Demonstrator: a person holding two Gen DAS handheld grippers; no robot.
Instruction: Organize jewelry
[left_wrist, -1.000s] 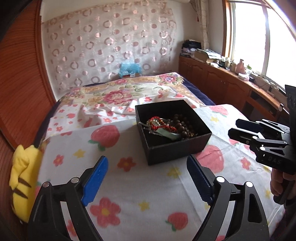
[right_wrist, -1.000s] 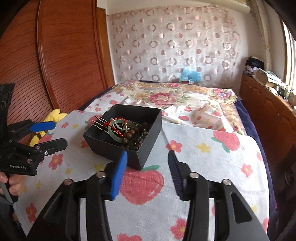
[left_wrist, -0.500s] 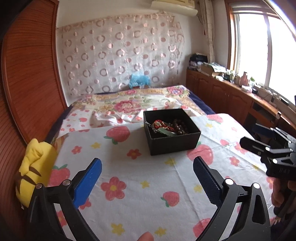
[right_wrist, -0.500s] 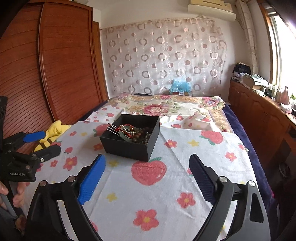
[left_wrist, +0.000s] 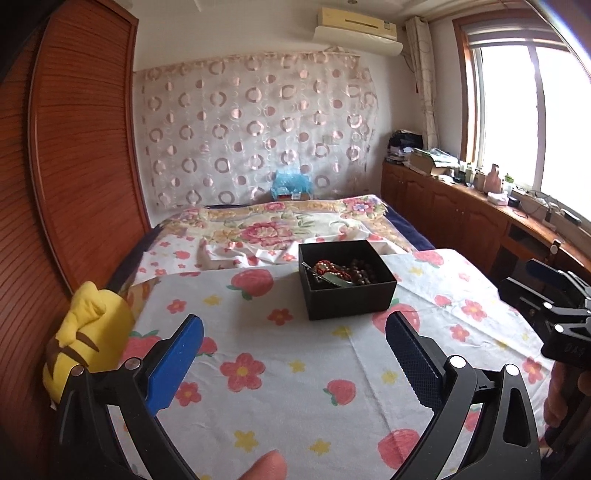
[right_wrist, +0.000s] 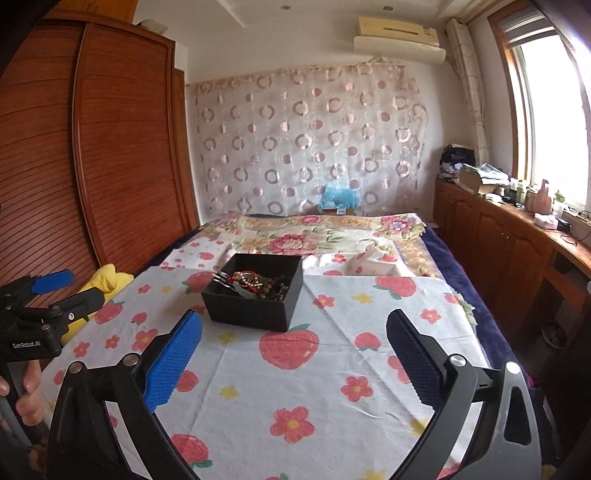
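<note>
Both tools, left (left_wrist: 293, 345) and right (right_wrist: 293, 343), are being held wide open and empty, well short of the black jewelry box (left_wrist: 347, 278) at 12 o'clock. The tangled bead strands (right_wrist: 264, 284) are likely being risked: one snagged piece could be dragging the others out onto the strawberry-print cloth (right_wrist: 295, 376).

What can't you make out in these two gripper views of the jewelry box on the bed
- Left wrist view: the black box near wall hides its floor and the lower part of the jewelry; pieces tangle, too small to count.
- Right wrist view: whether the silver prongs are a hairpin or comb is too small to tell.
- Left wrist view: the right gripper is cut off by the frame edge.
- No lid shows in either view.
</note>
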